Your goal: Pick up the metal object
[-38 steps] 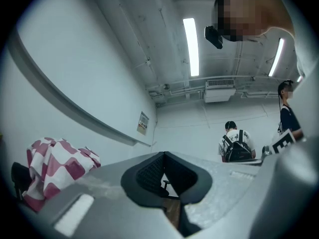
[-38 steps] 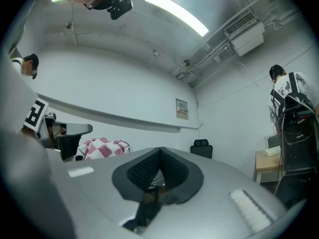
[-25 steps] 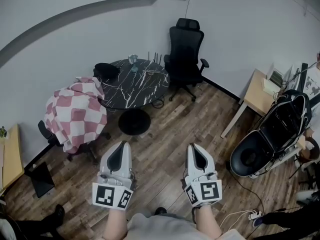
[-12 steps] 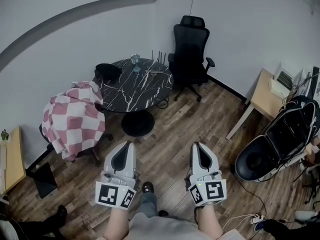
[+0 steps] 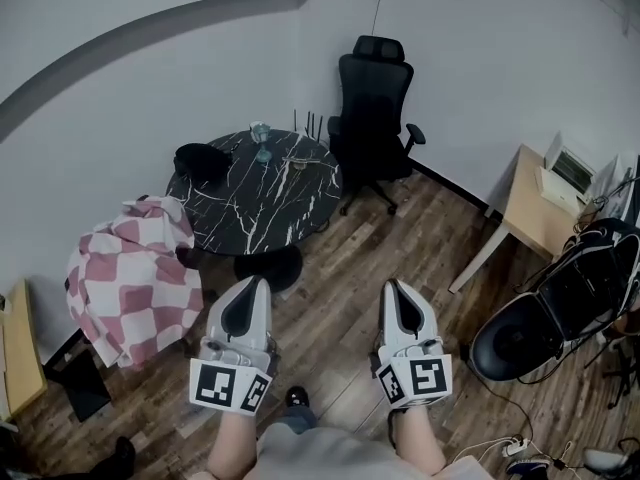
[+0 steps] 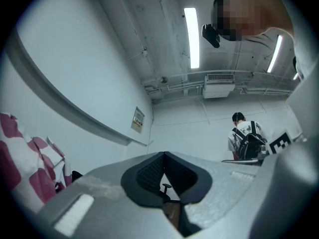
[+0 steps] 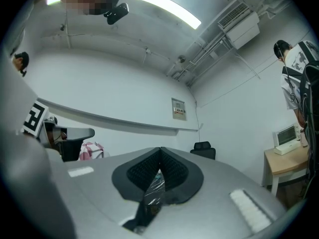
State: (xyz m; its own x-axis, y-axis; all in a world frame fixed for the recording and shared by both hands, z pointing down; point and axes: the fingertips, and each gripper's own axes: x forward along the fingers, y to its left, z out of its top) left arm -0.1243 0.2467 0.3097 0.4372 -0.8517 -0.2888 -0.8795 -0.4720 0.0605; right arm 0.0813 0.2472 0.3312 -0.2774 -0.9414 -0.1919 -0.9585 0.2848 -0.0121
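A pink-checked cloth (image 5: pixel 125 268) is draped over something at the left, clear of the work. The left gripper (image 5: pixel 257 282) is held low in front of the person, jaws pressed together on nothing. I'd guess it is simply carried that way, since nothing is within reach. Well ahead stands the round black table (image 5: pixel 235 203). On it is a small glass (image 5: pixel 261 136), its contents too small to tell, and near that a thin pale piece (image 5: pixel 296 158), likely the metal object. The right gripper (image 5: pixel 392 286) matches the left, pressed together and empty. At far right, a dark tub-like shell (image 5: pixel 520 333) looks empty.
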